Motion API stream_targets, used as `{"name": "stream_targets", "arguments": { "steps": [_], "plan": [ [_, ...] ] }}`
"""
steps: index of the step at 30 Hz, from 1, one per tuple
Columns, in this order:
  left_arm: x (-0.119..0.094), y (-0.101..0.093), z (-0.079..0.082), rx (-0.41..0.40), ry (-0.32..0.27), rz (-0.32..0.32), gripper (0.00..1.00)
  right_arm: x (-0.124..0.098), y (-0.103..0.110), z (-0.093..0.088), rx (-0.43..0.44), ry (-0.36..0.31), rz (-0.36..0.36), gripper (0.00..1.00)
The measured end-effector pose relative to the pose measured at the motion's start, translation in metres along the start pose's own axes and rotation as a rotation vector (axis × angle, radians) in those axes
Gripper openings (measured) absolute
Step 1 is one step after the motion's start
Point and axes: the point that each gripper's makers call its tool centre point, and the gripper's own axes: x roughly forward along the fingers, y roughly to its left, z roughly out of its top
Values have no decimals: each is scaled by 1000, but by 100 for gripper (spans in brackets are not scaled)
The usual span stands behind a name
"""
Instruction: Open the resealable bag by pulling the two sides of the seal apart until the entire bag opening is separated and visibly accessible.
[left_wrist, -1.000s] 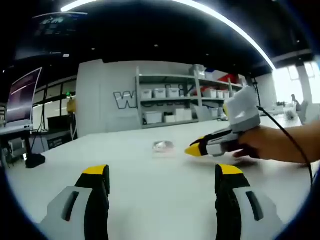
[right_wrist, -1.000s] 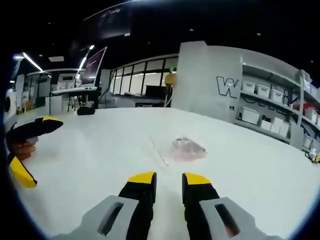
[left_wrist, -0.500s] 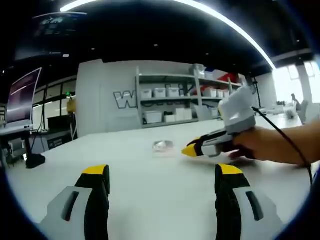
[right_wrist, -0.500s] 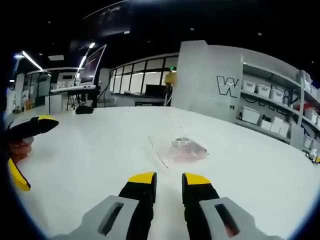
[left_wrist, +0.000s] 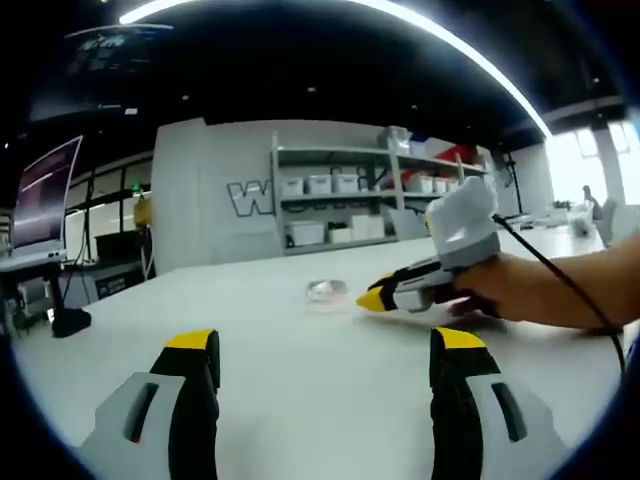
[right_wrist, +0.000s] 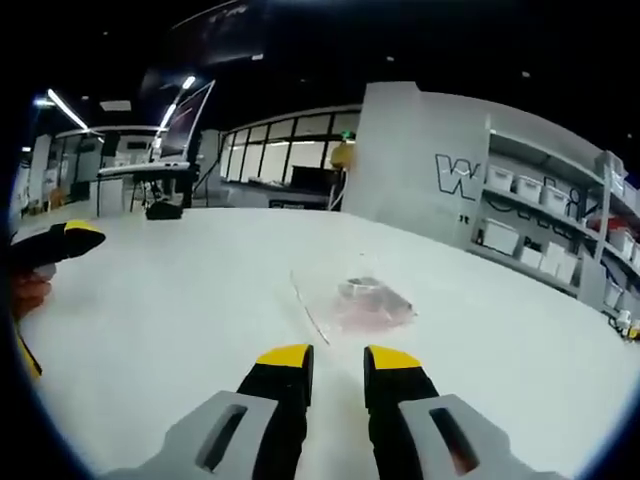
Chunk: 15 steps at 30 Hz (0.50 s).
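Left gripper: jaws spread wide, nothing between them, poised over the white table.
Right gripper: jaws drawn close with a narrow gap left, holding nothing; in the left gripper view it comes in from the right, its yellow tips pointing at the bag, with a person's hand around its grip.
Resealable bag: flat on the table straight ahead of the right gripper's jaws, near but apart from them; clear plastic with something small and pale inside, its seal strip along the edge on the left. From the left gripper it lies further ahead, between the two jaws' lines, just beside the right gripper's tips.
Left gripper as seen from the right one: at the far left edge, one yellow-tipped jaw above and a second lower down, well apart from the bag.
Table: plain white, running out ahead of both grippers.
Shelving: beyond the table, against a white wall with large lettering, stacked with white bins.
Monitor: to the left of the left gripper, past the table edge.
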Motion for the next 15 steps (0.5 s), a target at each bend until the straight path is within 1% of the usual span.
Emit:
{"name": "stream_targets", "arguments": {
  "steps": [4, 7, 10, 15],
  "plan": [
    [0, -1, 0, 2, 2, -1, 86, 4, 0, -1, -13, 4, 1, 18],
    [0, -2, 0, 2, 3, 0, 86, 6, 3, 0, -38, 5, 2, 18],
    [0, -2, -1, 2, 4, -1, 86, 9, 2, 0, -37, 8, 4, 18],
    [0, -3, -1, 2, 5, -2, 86, 10, 0, 0, -77, 16, -13, 18]
  ]
}}
